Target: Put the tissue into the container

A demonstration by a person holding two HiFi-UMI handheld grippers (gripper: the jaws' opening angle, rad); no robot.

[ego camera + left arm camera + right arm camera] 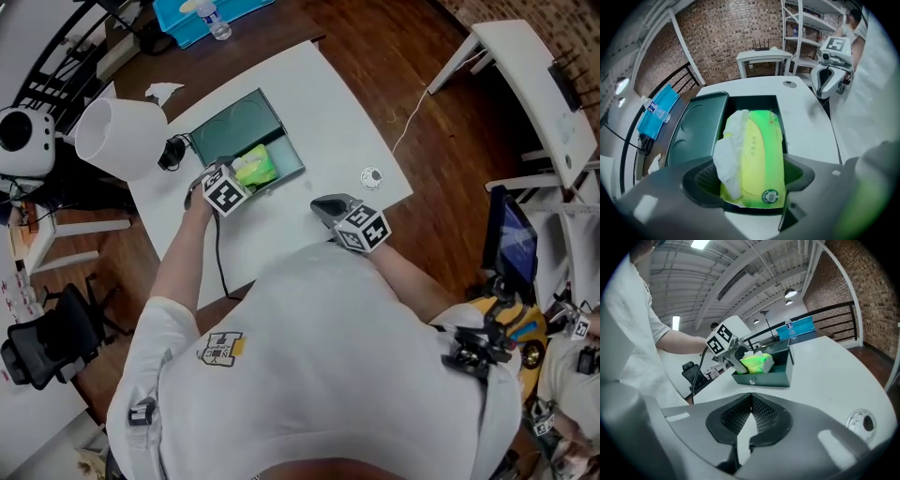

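Observation:
A green and yellow tissue pack (757, 154) with a white tissue sticking out of its side sits between the pads of my left gripper (750, 180), which is shut on it. The pack hangs low over the near end of the open dark green container (701, 122). From the head view, the left gripper (242, 181) points steeply down at the pack (253, 167) inside the container (234, 122). My right gripper (749, 416) is shut with nothing in it, held above the white table (319, 103) to the right of the container (776, 376).
A small round disc (372, 176) lies on the table near its right edge. A white lamp shade (117, 136) stands at the table's left corner, with a black cable (220, 262) running off the near edge. A blue tray with a bottle (202, 14) is beyond.

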